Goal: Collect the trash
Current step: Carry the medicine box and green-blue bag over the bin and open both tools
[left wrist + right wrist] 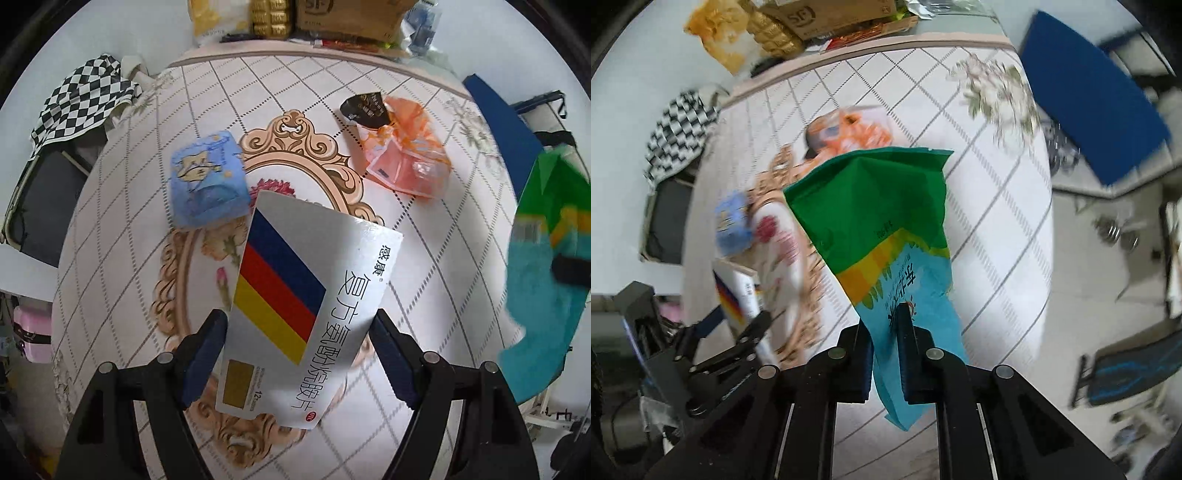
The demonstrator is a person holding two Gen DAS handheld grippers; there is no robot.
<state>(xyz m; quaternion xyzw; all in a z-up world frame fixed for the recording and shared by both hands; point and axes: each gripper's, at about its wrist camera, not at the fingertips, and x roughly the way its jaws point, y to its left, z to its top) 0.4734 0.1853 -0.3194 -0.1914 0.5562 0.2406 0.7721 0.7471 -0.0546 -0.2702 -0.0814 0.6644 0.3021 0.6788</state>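
Note:
My left gripper [299, 328] is shut on a white medicine box [303, 295] with blue, red and yellow stripes, held above the table. My right gripper [886, 325] is shut on a green and teal snack bag [886, 236], lifted off the table; the bag also shows at the right edge of the left wrist view [546, 251]. The left gripper with the box shows in the right wrist view [738, 302]. A blue tissue pack [207, 181] and an orange wrapper [402, 147] with a black wrapper [364, 107] lie on the table.
The table [424, 277] has a patterned white cloth with an ornate frame print. Boxes and bags [314, 18] stand at its far edge. A checkered bag [81, 99] sits to the left, a blue panel [1089, 96] to the right.

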